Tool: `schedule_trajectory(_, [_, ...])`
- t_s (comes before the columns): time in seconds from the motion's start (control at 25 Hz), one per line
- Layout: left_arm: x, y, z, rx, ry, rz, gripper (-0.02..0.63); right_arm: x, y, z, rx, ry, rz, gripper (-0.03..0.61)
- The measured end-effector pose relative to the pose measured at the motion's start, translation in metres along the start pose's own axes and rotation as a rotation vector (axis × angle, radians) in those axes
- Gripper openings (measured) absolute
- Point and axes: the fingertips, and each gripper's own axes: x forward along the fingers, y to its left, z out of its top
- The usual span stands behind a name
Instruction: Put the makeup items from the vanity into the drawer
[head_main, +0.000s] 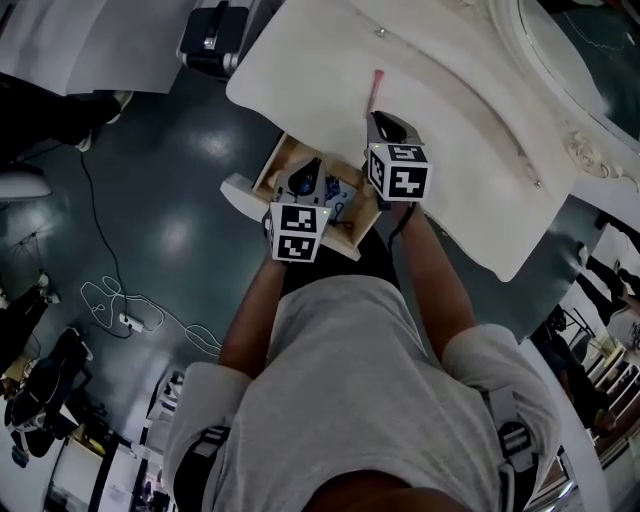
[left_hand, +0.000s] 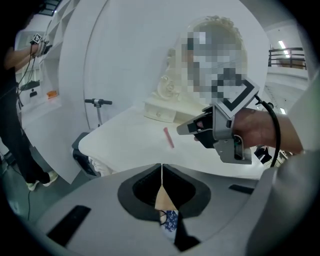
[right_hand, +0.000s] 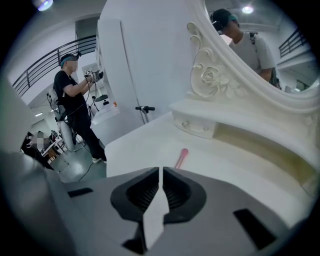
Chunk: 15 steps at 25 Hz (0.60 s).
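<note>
Both tongs are held closed and empty: the left tongs (left_hand: 161, 172) are poised above the open wooden drawer (head_main: 272, 165), the right tongs (right_hand: 160, 176) over the white counter (head_main: 450, 140). A slim pink makeup stick (head_main: 375, 88) is seen lying on the counter, just beyond the right tongs.

Pink stick (head_main: 374, 91) lies flat on white vanity (head_main: 455, 125)
</note>
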Motion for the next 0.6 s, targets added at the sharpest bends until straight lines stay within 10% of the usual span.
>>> schedule_trajectory(0.6, [0.009, 0.004, -0.015, 0.006, 0.062, 0.001, 0.012, 0.046, -0.021, -0.010, 0.089, 0.089, -0.043, 0.114])
